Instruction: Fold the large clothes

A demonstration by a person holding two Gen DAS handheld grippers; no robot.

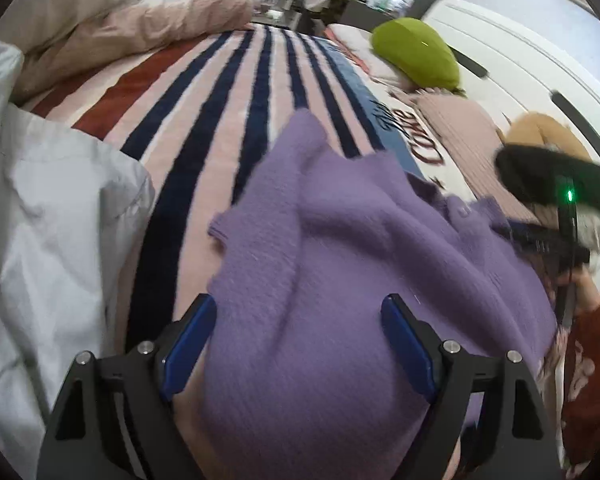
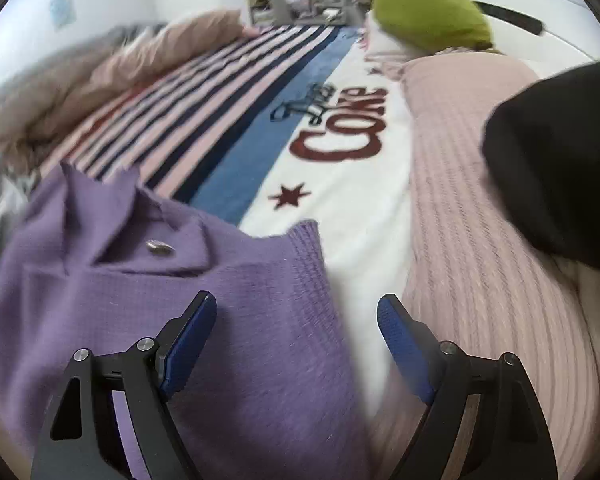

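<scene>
Left wrist: left claw [image 1: 298,344] spread over purple sweater [image 1: 340,260]; right claw [image 2: 296,340] likewise.

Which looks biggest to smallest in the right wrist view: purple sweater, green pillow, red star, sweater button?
1. purple sweater, though it is nearest the camera
2. green pillow
3. red star
4. sweater button

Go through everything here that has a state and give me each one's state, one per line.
Left gripper: open, over the sweater, gripping nothing.
Right gripper: open, over the sweater's ribbed edge.
Purple sweater: rumpled, not folded flat, lying on the blanket.
Striped blanket: spread out flat.
Green pillow: lying at the far end.
</scene>
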